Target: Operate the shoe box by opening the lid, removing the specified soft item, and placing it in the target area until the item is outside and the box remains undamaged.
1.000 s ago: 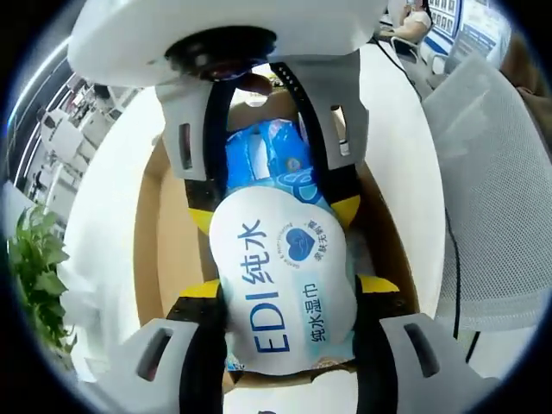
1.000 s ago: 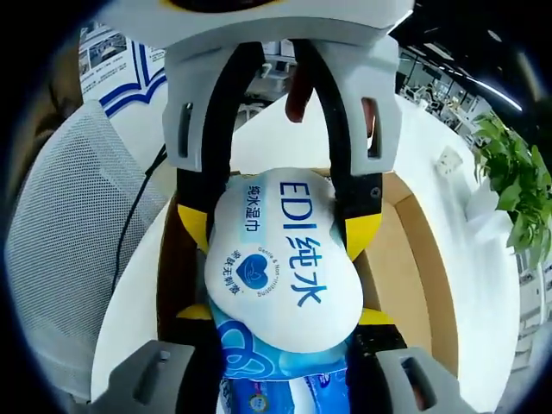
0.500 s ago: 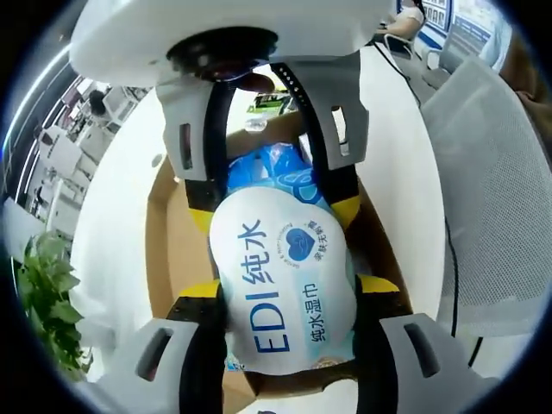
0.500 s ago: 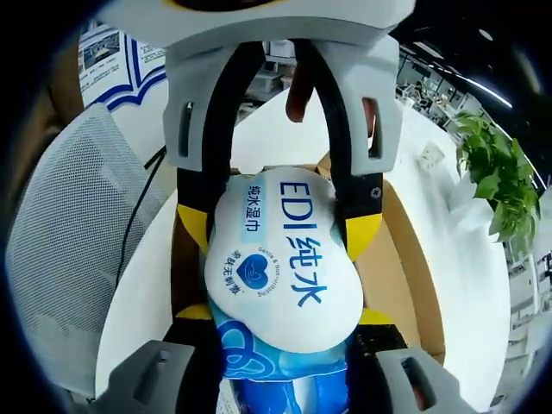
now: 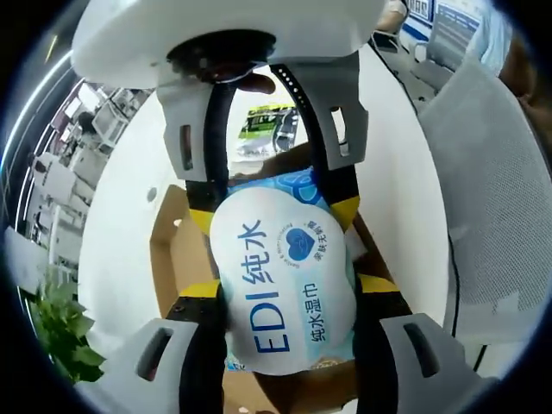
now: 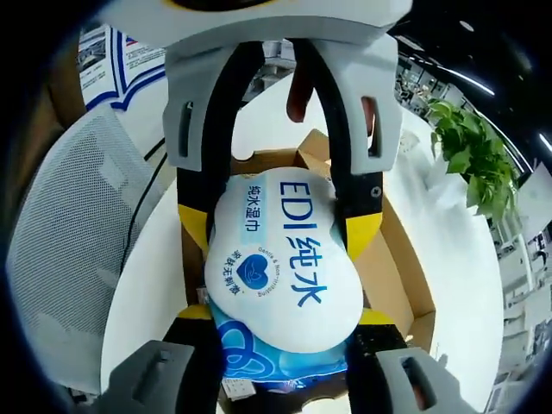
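Wet-wipes pack [image 5: 283, 289] is hanging above the open shoe box [image 5: 177, 250], which is sitting on the white table [image 5: 116, 233]; I am clamping it from opposite ends with my left gripper [image 5: 289, 289] and right gripper [image 6: 280, 315].

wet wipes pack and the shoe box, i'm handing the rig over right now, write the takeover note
Left gripper: shut on one end of the wet wipes pack.
Right gripper: shut on the other end of the same pack.
Shoe box: open on the white table, right under the pack; the box looks undamaged.
Done: lid open, pack gripped by both grippers and held over the box.
Left: carry the pack clear of the box, set it down in the target area, then release both grippers. The target area can't be told from these views.
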Motion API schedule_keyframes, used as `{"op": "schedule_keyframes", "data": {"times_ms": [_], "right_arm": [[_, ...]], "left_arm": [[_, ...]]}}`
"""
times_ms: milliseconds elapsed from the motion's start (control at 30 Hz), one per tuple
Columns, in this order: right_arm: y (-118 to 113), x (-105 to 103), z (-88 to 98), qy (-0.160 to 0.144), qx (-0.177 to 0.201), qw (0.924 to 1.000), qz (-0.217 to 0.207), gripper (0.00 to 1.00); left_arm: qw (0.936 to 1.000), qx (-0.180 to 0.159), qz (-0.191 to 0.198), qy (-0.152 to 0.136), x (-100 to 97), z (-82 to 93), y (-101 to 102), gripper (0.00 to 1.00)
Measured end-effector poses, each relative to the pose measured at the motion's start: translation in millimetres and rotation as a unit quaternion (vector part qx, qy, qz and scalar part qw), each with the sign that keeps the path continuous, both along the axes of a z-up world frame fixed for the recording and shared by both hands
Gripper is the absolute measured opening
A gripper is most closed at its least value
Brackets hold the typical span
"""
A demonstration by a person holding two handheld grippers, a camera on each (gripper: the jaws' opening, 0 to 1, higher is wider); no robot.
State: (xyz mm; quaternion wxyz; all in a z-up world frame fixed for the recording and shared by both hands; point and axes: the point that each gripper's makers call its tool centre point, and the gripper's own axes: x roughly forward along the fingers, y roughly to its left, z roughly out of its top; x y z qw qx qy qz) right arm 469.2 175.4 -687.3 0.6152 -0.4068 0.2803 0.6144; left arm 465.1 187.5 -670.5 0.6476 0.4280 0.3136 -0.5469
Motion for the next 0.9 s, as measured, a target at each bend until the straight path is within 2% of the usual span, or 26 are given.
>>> {"op": "schedule_keyframes", "data": {"times_ms": [567,900], "right_arm": [[-78.0,3.2,12.6,-0.009,-0.003,0.9978,-0.066,0.54],[-113.3,2.5,14.3,-0.010,-0.002,0.9955,-0.094,0.54]], "left_arm": [[0.9977,-0.004,-0.066,-0.011,4.8,12.9,-77.5,0.58],[0.9953,-0.002,-0.096,-0.014,4.8,14.6,-113.2,0.58]]}}
